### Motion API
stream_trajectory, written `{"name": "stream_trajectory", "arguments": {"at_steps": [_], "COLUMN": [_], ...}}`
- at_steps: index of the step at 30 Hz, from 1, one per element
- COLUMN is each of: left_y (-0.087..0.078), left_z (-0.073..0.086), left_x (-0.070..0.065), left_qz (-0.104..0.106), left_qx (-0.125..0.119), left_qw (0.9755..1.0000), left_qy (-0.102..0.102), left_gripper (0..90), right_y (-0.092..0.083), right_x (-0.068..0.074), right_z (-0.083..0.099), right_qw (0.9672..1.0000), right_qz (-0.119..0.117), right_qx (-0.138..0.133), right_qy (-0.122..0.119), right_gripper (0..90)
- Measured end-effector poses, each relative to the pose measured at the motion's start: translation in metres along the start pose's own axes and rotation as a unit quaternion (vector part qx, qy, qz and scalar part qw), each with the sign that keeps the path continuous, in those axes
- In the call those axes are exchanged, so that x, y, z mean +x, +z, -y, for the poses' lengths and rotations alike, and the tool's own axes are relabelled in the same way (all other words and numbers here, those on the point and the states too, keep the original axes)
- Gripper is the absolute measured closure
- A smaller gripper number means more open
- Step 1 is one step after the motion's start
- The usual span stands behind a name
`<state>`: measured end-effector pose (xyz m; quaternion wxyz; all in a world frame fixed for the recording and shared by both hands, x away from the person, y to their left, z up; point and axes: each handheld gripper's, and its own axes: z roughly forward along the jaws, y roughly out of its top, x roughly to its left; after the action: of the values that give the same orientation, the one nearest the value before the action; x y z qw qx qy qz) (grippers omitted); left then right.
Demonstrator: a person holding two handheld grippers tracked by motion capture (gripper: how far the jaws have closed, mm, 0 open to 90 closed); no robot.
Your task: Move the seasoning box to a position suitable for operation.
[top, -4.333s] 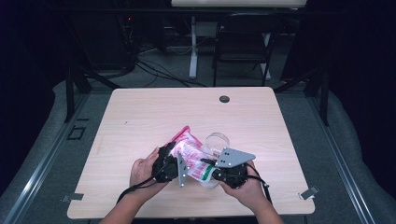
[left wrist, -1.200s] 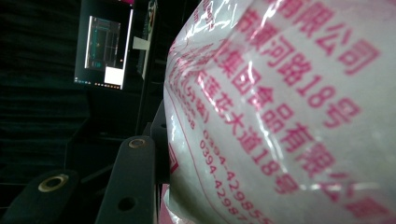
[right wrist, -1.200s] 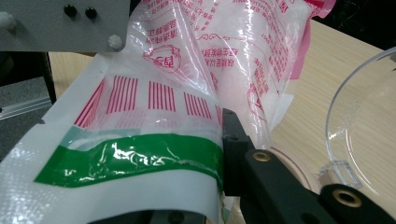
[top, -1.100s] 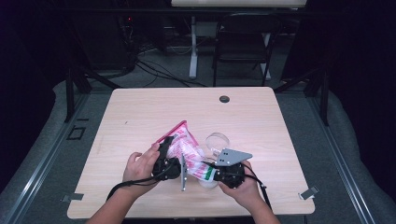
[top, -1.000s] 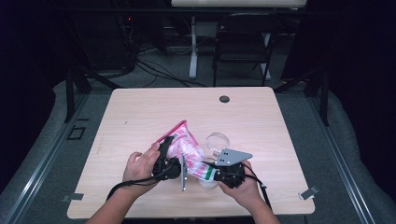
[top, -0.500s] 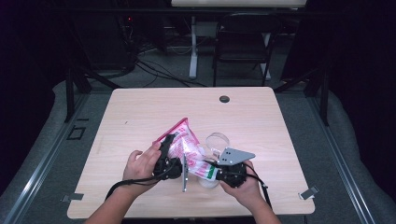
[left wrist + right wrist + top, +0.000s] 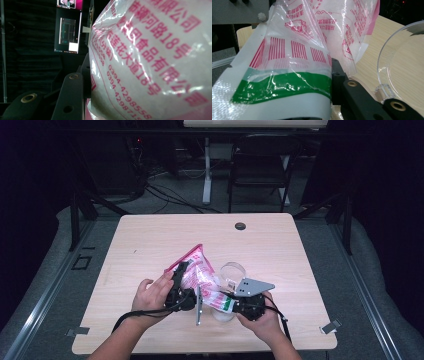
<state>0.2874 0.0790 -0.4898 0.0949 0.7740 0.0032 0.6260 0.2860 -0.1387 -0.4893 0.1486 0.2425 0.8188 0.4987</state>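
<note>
Wooden table (image 7: 150, 245), front half: both grippers hold up a printed plastic bag (image 7: 202, 272) of white powder, tilted, pink top edge high, beside a clear round container (image 7: 232, 272). Left gripper (image 7: 181, 285) clamps the bag's body; right gripper (image 7: 235, 304) is closed on its green-striped end. Looks mid-job: bag lifted and gripped, nothing poured into the container yet.

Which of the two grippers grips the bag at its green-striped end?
The right gripper: the plastic bag's green band sits by its jaws. The left gripper holds the bag farther up, at its pink-printed part.
</note>
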Motion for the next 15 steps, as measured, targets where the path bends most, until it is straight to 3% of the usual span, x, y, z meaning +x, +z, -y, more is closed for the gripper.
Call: {"name": "stream_trajectory", "arguments": {"at_steps": [15], "left_y": [-0.0007], "left_z": [-0.0026], "left_x": [0.0027], "left_qz": [-0.011], "left_qx": [-0.004], "left_qw": [0.9999], "left_qy": [0.007], "left_gripper": [61.2], "right_y": [0.0002], "right_x": [-0.0025], "right_z": [0.0019], "right_qw": [1.0000], "right_qz": [-0.002], "right_qx": [0.003], "right_qy": [0.003], "right_gripper": [89.9]}}
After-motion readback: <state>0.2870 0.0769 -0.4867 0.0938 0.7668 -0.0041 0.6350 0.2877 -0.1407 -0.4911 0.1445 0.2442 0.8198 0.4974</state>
